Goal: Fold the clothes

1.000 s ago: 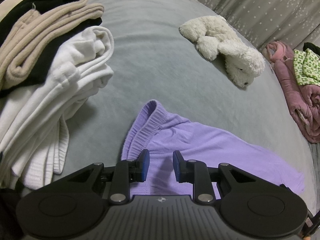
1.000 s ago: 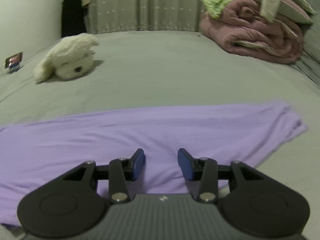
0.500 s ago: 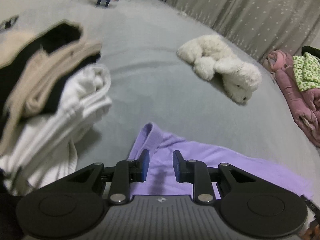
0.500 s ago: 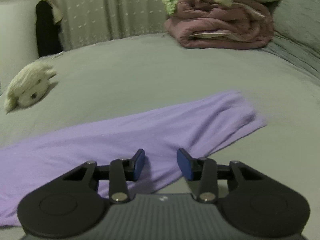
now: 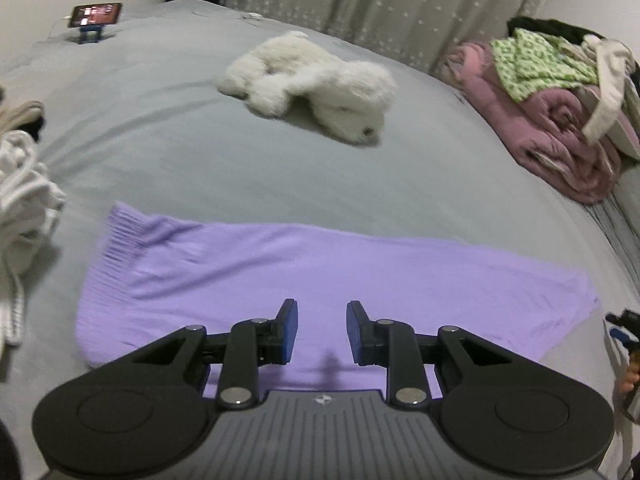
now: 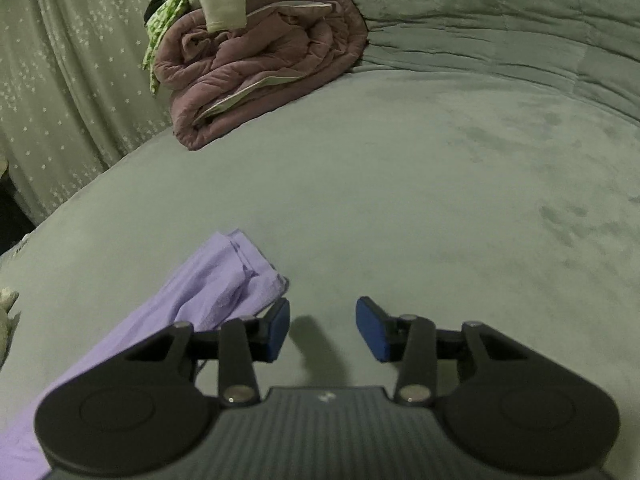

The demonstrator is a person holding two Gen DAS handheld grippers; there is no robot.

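A purple pair of trousers (image 5: pixel 320 276) lies flat and folded lengthwise across the grey bed, ribbed waistband to the left. My left gripper (image 5: pixel 319 332) is open and empty, hovering over the middle of its near edge. In the right wrist view the leg-cuff end of the trousers (image 6: pixel 224 280) lies at lower left. My right gripper (image 6: pixel 323 328) is open and empty over bare bed just right of the cuff.
A white plush dog (image 5: pixel 316 84) lies further back on the bed. A rolled pink quilt with green and cream clothes on top (image 5: pixel 560 120) sits at the right (image 6: pixel 256 60). A pile of white and beige clothes (image 5: pixel 20 184) lies at the left. A phone on a stand (image 5: pixel 96 16) is far left.
My left gripper has pulled back and swung right from the waistband to the trousers' middle. My right gripper has swung right, off the trousers to beside the cuff. Both stayed open.
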